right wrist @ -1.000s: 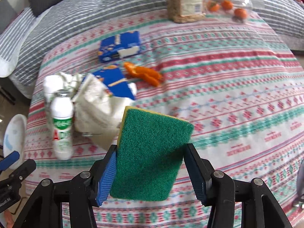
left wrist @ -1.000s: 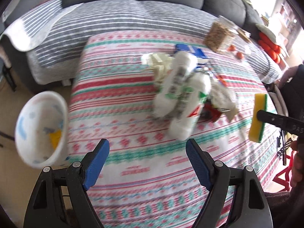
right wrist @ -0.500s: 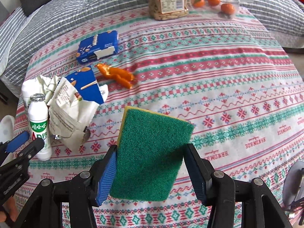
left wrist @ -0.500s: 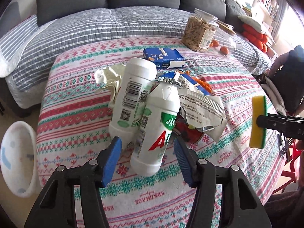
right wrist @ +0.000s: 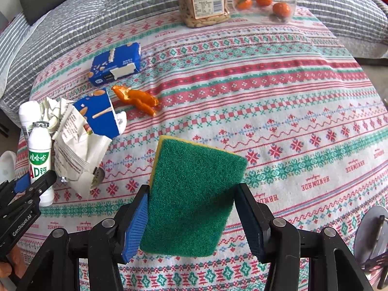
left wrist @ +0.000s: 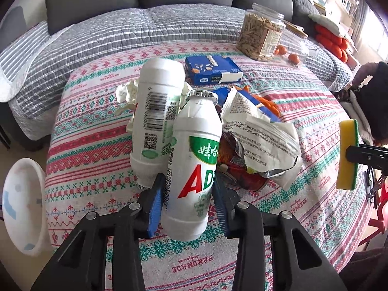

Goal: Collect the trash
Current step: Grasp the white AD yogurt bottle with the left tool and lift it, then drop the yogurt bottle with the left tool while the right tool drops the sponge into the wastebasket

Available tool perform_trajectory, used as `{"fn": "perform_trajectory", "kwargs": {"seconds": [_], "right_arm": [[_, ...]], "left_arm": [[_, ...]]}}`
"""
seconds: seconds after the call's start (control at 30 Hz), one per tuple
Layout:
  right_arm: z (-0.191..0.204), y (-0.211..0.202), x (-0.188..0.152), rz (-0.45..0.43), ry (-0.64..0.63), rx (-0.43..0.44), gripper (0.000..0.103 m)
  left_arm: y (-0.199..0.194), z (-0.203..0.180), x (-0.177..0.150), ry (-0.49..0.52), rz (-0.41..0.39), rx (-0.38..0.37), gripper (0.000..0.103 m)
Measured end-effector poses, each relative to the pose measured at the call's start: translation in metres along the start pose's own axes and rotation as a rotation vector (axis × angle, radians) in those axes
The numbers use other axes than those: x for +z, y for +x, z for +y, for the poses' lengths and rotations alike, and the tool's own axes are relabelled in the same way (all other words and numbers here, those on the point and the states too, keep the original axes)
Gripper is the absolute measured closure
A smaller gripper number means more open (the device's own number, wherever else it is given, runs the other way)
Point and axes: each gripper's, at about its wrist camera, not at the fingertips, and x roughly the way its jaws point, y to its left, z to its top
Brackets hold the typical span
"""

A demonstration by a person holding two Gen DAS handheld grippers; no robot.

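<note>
On the patterned tablecloth (left wrist: 101,145) sits a trash pile: two white drink bottles, crumpled tissue (left wrist: 126,92), a torn snack wrapper (left wrist: 262,131) and orange peel (right wrist: 138,98). My left gripper (left wrist: 188,203) is shut on the nearer bottle (left wrist: 194,167), the one with the red "AD" label, pads pressed on its lower sides. The second bottle (left wrist: 155,121) stands just behind it on the left. My right gripper (right wrist: 191,189) is shut on a green and yellow sponge (right wrist: 194,194), held above the cloth to the right of the pile.
A white round container (left wrist: 21,208) with blue patches sits off the table's left edge. At the back are a blue box (left wrist: 213,69), a jar of snacks (left wrist: 262,36) and tangerines (right wrist: 264,0) in a clear tub. A grey sofa (left wrist: 169,2) lies beyond.
My left gripper moved in on the pile and its fingers went from wide open to shut on the front bottle. The right gripper drifted slightly, still holding the sponge.
</note>
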Motion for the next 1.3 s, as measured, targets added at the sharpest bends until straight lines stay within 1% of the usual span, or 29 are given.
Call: {"fn": "perform_trajectory", "kwargs": {"seconds": [0.3, 0.53, 1.03, 1.3], "right_arm": [[0.019, -0.015, 0.002, -0.041, -0.025, 0.026, 0.043], [0.052, -0.025, 0.006, -0.076, -0.073, 0.061, 0.043], [0.14, -0.021, 0.006, -0.088, -0.185, 0.148, 0.043], [0.186, -0.013, 0.003, -0.084, -0.234, 0.203, 0.043]], "left_arm": [[-0.029, 0.01, -0.007, -0.007, -0.03, -0.011, 0.064], [-0.053, 0.03, -0.016, -0.03, -0.055, 0.008, 0.064], [-0.085, 0.108, -0.041, -0.144, -0.074, 0.11, 0.064], [-0.089, 0.152, -0.056, -0.206, -0.061, 0.17, 0.064]]}}
